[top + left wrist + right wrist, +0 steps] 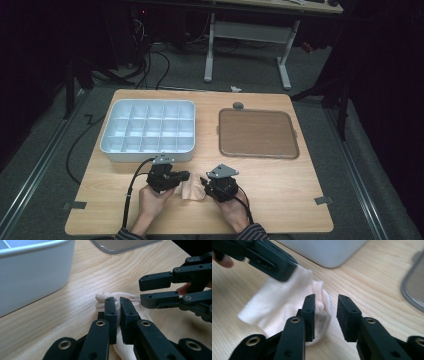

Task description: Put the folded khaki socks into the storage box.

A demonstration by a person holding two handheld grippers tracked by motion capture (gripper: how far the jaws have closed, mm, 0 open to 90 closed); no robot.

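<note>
Sock [117, 296] pinched by left gripper [117, 315] — right gripper [325, 315] parted

No readable text, label, brand, number or sign appears anywhere in these pictures.
</note>
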